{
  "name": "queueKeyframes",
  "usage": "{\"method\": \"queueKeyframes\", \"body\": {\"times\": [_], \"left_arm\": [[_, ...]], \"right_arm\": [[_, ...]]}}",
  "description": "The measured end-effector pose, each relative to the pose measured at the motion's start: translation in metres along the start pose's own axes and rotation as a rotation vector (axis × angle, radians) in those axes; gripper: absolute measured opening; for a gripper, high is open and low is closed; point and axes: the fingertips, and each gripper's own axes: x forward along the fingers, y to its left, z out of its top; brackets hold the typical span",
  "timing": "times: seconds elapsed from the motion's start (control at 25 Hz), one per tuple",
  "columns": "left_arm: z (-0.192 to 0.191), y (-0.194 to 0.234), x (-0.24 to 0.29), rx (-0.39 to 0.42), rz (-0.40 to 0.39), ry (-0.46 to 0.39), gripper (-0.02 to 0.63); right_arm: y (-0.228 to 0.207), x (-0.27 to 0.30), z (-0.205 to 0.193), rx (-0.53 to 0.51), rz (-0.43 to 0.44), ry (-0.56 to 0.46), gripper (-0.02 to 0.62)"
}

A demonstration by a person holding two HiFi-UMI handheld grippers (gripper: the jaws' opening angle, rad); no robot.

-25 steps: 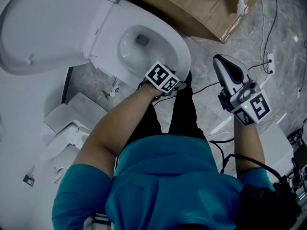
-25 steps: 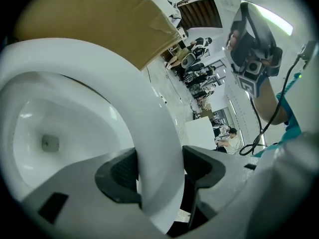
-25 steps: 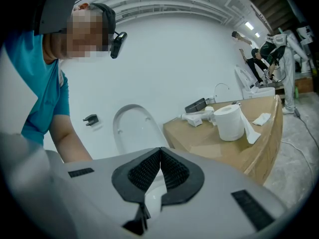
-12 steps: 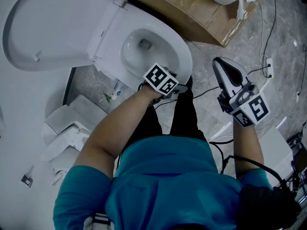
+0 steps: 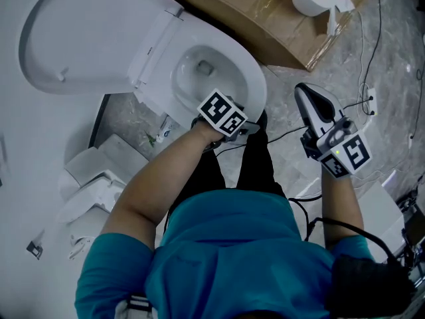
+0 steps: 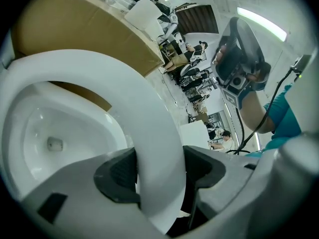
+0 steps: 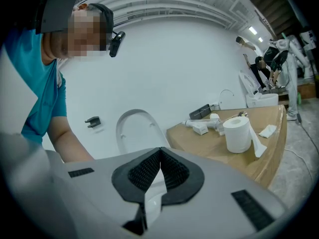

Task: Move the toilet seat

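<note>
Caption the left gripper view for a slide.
Left claw clamps the toilet seat at its front, bowl beyond.

It was an open workshop hall: a toilet (image 5: 254,78) beside a cardboard-covered bench (image 5: 265,25), spare fixtures (image 5: 93,185), workers (image 6: 227,134) at desks beyond.

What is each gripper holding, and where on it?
Left gripper: fingers clamped on the toilet seat at its front rim. Right gripper: fingers shut together, nothing held.
</note>
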Motion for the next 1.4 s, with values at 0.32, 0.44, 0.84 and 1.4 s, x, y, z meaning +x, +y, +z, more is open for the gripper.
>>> {"method": "queueKeyframes", "body": {"times": [0.32,0.44,0.84,1.4], "left_arm": [[0.005,-0.013,-0.026,0.001,-0.009,-0.010,0.278],[0.007,-0.017,-0.036,0.010,-0.001,-0.004,0.279],[0.009,-0.028,-0.064,0.023,0.014,0.012,0.281],[0.014,-0.034,-0.090,0.029,0.007,0.015,0.282]], "right_arm": [[0.011,0.005,0.023,-0.001,0.014,-0.028,-0.002],[0.014,0.007,0.032,0.003,0.022,-0.042,-0.002],[0.024,0.011,0.056,-0.040,0.025,-0.051,-0.002],[0.028,0.010,0.068,-0.020,0.024,-0.070,-0.002]]}}
